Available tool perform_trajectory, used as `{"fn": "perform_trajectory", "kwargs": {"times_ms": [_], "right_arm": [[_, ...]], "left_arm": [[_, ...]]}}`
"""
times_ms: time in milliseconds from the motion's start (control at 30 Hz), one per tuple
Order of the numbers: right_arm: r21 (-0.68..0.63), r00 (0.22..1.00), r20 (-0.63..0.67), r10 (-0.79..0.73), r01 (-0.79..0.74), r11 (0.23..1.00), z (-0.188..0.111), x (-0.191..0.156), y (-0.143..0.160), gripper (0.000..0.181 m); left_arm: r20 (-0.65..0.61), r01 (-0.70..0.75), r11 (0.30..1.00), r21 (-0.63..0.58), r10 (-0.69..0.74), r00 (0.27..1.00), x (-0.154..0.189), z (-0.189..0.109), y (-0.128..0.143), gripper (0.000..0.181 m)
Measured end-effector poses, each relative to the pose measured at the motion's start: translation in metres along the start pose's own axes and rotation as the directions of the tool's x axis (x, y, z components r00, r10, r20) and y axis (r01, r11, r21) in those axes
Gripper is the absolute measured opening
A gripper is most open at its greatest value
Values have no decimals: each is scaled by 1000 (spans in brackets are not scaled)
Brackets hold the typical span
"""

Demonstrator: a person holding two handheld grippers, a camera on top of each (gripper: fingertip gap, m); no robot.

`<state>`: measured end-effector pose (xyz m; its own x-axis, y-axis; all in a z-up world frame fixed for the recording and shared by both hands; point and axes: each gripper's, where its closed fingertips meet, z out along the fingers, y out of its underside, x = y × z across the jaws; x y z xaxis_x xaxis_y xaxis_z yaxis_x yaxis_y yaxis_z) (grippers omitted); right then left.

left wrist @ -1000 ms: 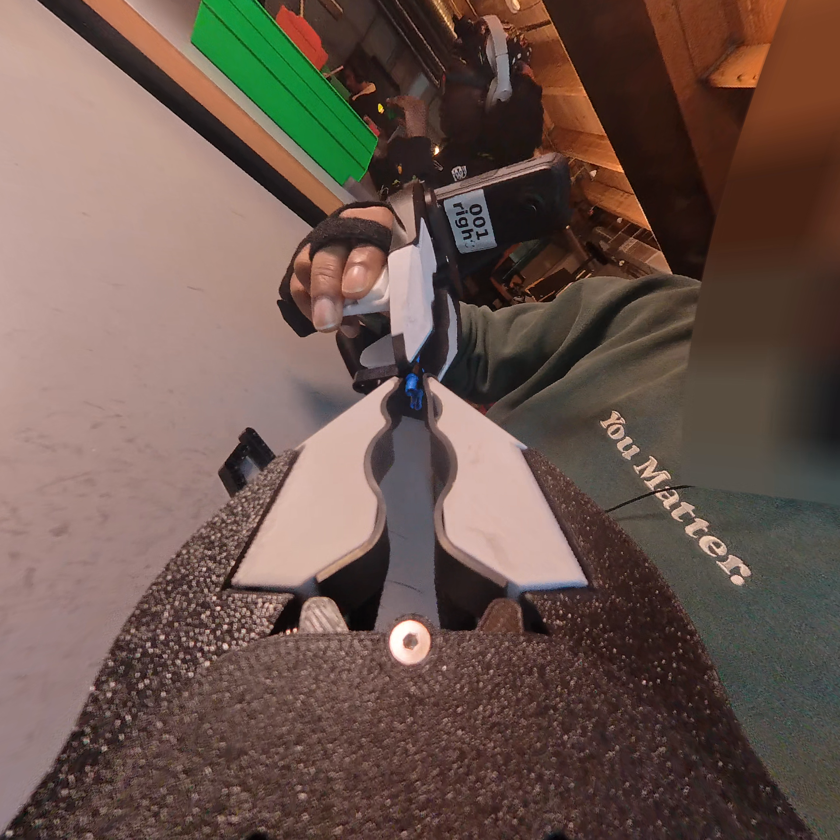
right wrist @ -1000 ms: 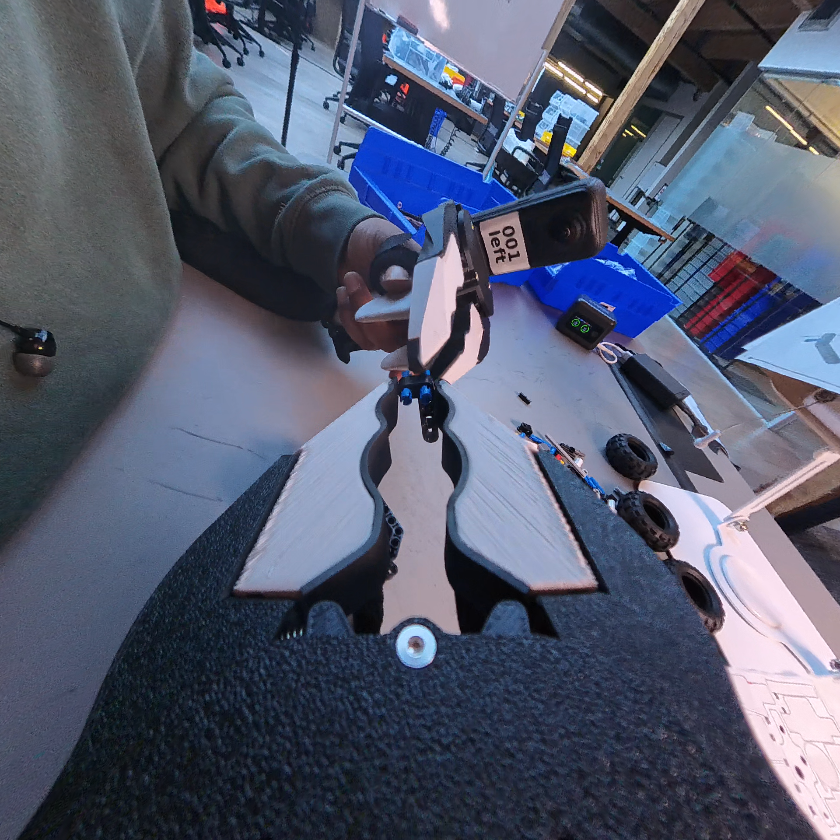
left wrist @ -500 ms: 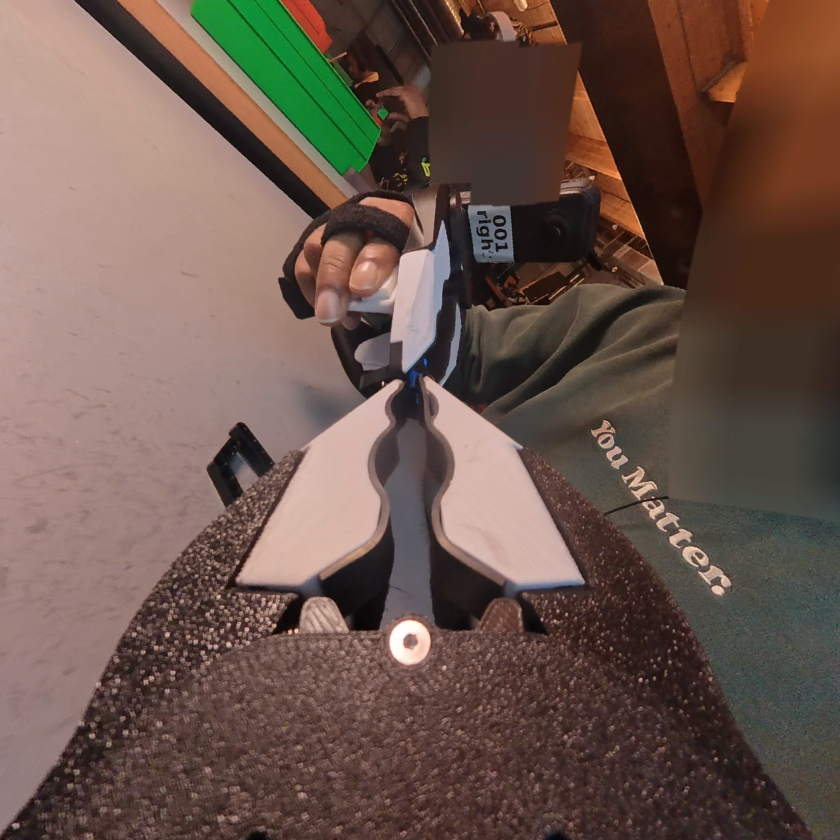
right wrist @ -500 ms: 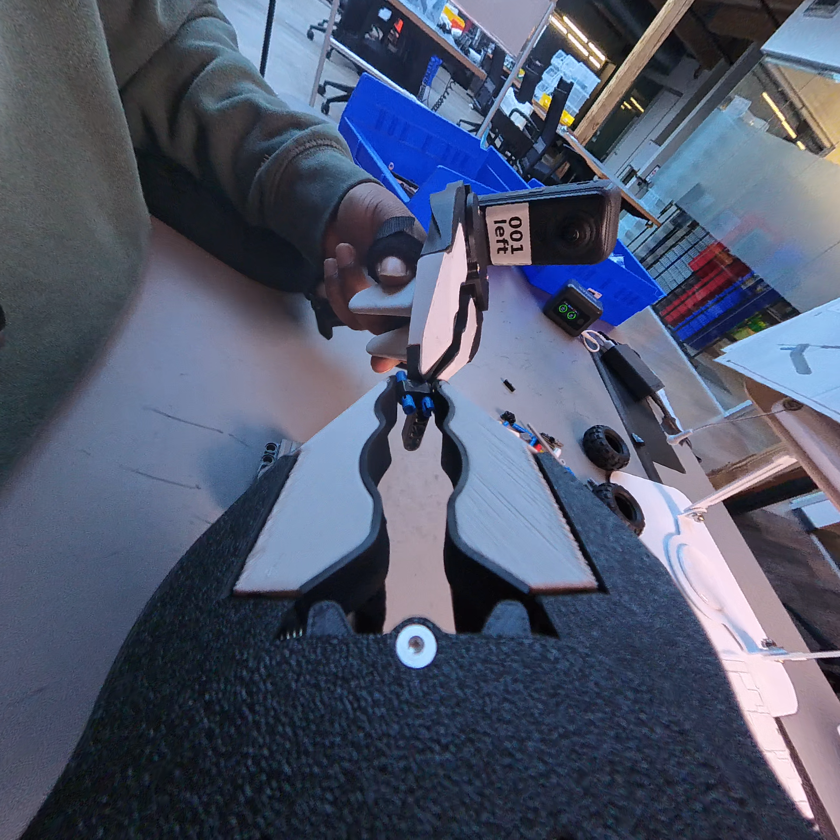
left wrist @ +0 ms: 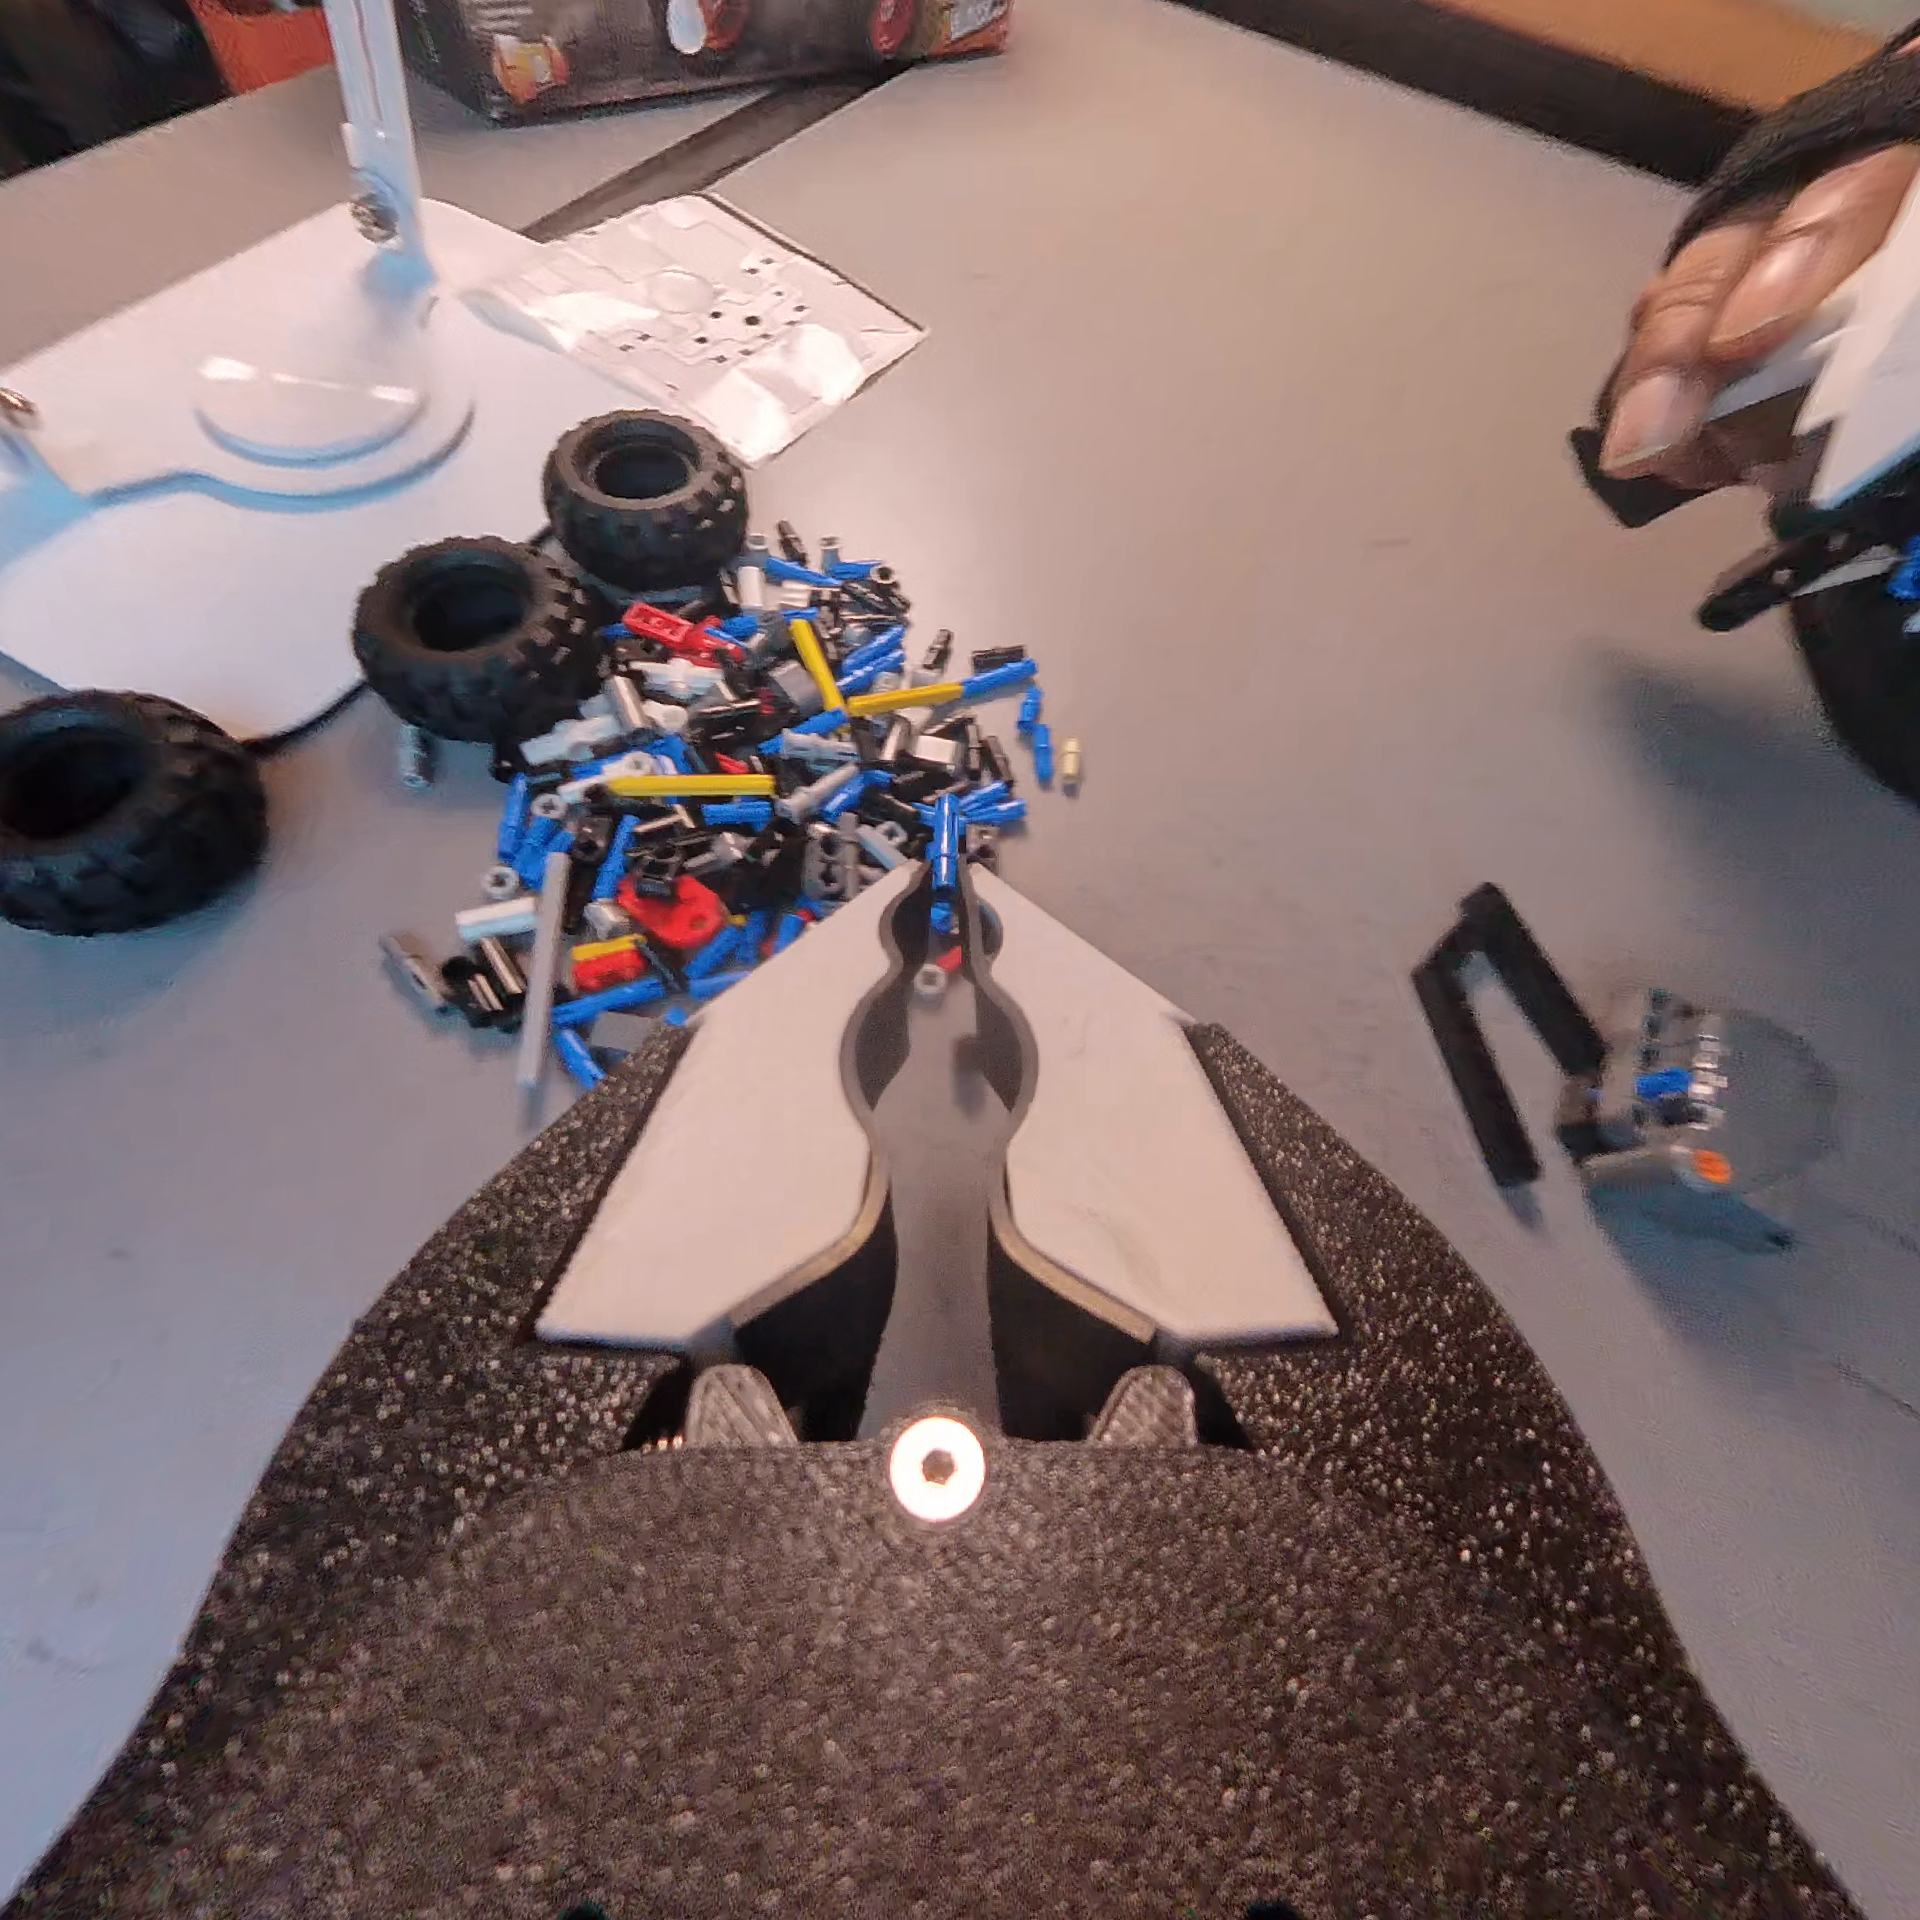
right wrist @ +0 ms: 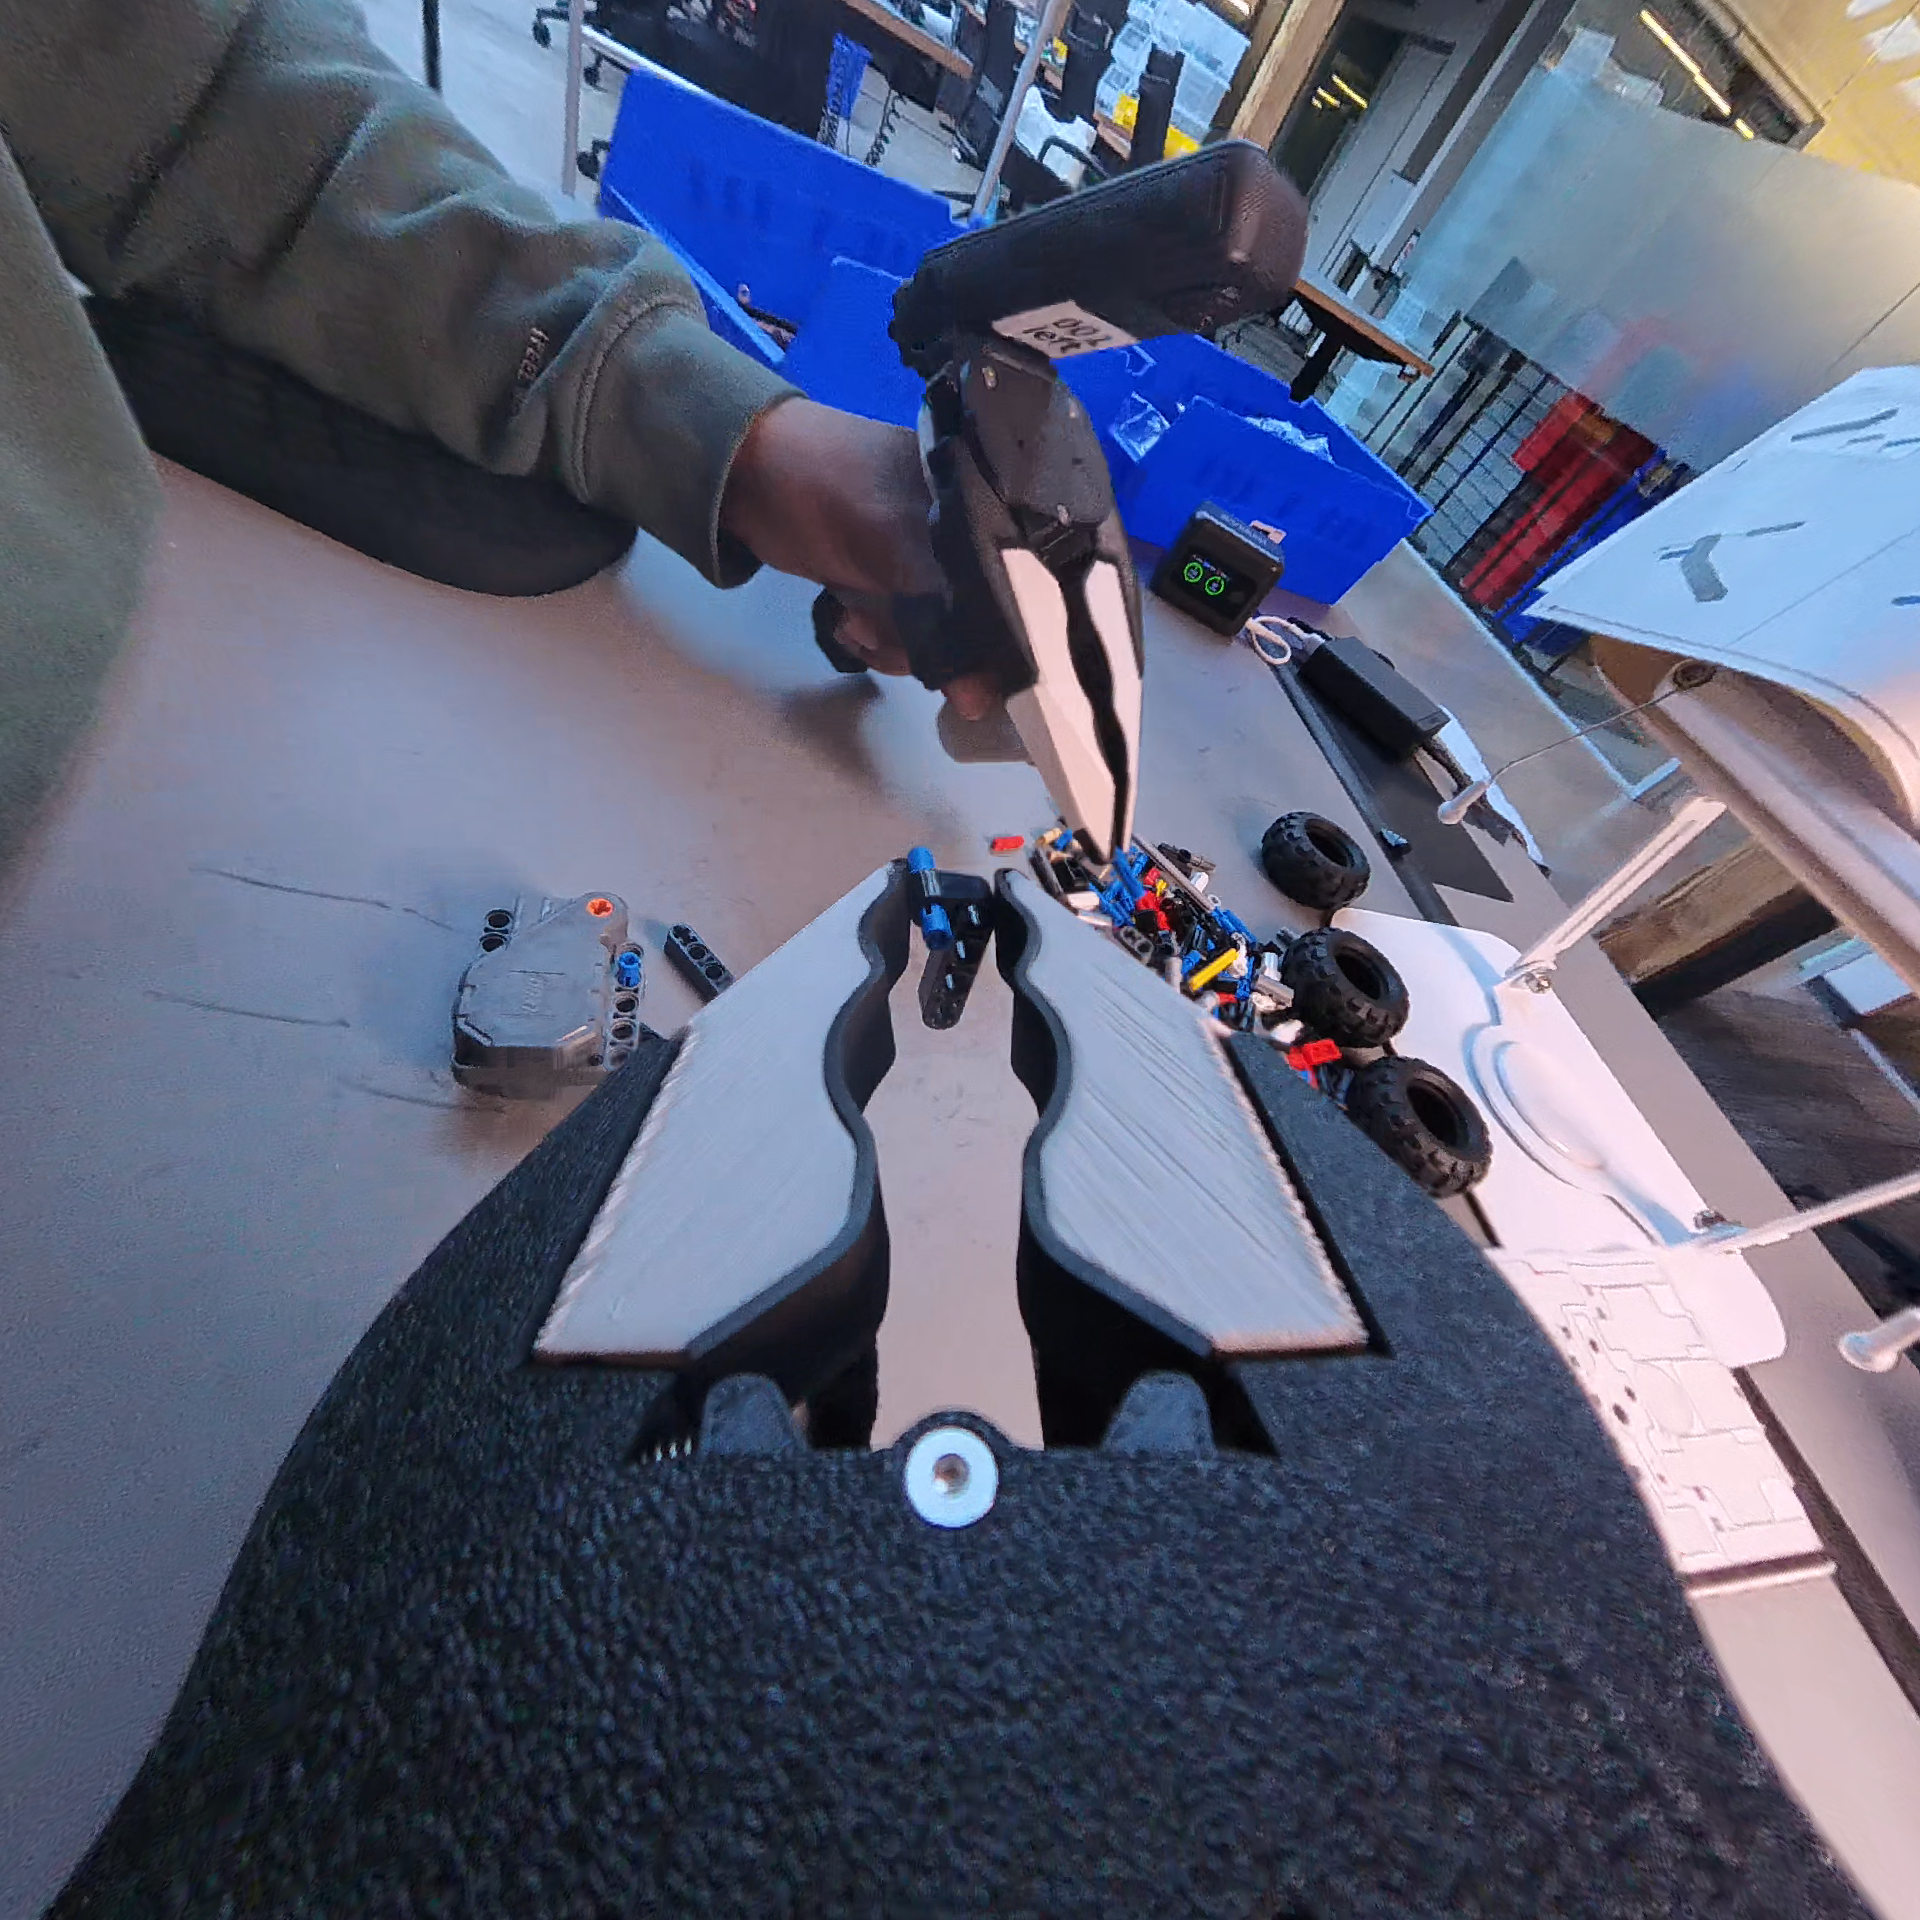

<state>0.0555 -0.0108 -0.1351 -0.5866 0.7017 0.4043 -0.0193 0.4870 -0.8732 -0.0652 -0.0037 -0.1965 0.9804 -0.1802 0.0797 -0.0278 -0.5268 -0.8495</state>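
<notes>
left wrist view: the left gripper (left wrist: 943, 883) is held low over a pile of small building parts (left wrist: 748, 769) on the grey table (left wrist: 1247, 416), its jaws nearly closed on a blue pin (left wrist: 945, 847). three black tyres (left wrist: 644, 499) are seen beside the pile.

right wrist view: the right gripper (right wrist: 951, 894) is seen with jaws narrowed onto a black beam with blue pins (right wrist: 951, 935), raised above the table. a grey motor block (right wrist: 545, 987) is seen lying to the left.
</notes>
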Motion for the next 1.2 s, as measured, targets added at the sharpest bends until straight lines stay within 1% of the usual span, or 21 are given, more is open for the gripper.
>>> {"fn": "perform_trajectory", "kwargs": {"times_ms": [100,167,233,267,300,333,367,400,433,467,500,533,600,667,833,933,1067,1100,1133,1167,1200], "right_arm": [[-28,999,-28,14,-15,1000,6,2,12,15],[-40,999,-51,16,-18,999,9,4,16,15],[-47,997,-72,4,-7,999,11,6,18,15],[-44,997,-79,1,-4,999,11,6,17,16],[-39,997,-80,-1,-2,999,12,5,16,16],[-32,996,-84,-6,3,999,13,4,14,16],[-22,996,-89,-13,11,1000,13,4,12,16],[-8,996,-89,-19,18,1000,14,2,8,16],[8,996,-88,-21,22,1000,15,1,4,16],[23,996,-87,-23,25,999,15,-1,1,16],[32,996,-84,-26,28,999,16,-2,-2,16],[37,996,-88,-31,34,999,17,-3,-4,16],[37,994,-97,-50,54,998,18,-4,-6,16],[37,992,-109,-60,64,997,19,-4,-8,16],[21,989,-117,-90,93,995,20,-5,-8,16],[8,990,-103,-98,100,995,20,-7,-10,15],[51,998,-54,-33,36,998,9,-5,-19,14],[59,996,-84,-30,35,998,-1,4,-19,14],[85,993,-117,0,10,996,-16,16,-20,13],[111,990,-133,44,-29,993,-30,26,-20,14],[113,987,-150,65,-48,992,-37,31,-18,14]], "left_arm": [[119,-92,995,-39,96,988,-26,15,-1,5],[129,-83,996,-42,88,988,-32,20,-1,14],[87,-33,999,3,32,996,-26,18,-7,20],[30,10,999,36,-11,999,-17,14,-12,20],[-69,77,995,67,-72,995,-1,9,-18,20],[-217,166,983,83,-145,965,22,3,-26,21],[-378,267,961,74,-221,899,47,-5,-33,23],[-516,360,932,49,-285,808,69,-14,-40,24],[-617,429,903,21,-325,716,87,-22,-45,23],[-684,472,881,-10,-350,640,101,-27,-47,23],[-723,498,866,-41,-370,584,111,-29,-48,24],[-747,510,858,-62,-379,546,119,-30,-48,24],[-763,501,860,-95,-386,518,129,-29,-46,23],[-761,480,871,-103,-380,527,134,-26,-44,20],[-768,466,879,-101,-366,525,138,-28,-45,4],[-749,401,914,-69,-313,584,138,-31,-44,3],[-728,324,946,14,-213,652,139,-40,-53,3],[-721,329,944,29,-208,661,130,-46,-54,3],[-684,346,937,55,-217,697,110,-51,-53,3],[-610,339,937,79,-224,760,87,-51,-47,3],[-510,298,950,90,-213,833,65,-48,-39,3]]}}
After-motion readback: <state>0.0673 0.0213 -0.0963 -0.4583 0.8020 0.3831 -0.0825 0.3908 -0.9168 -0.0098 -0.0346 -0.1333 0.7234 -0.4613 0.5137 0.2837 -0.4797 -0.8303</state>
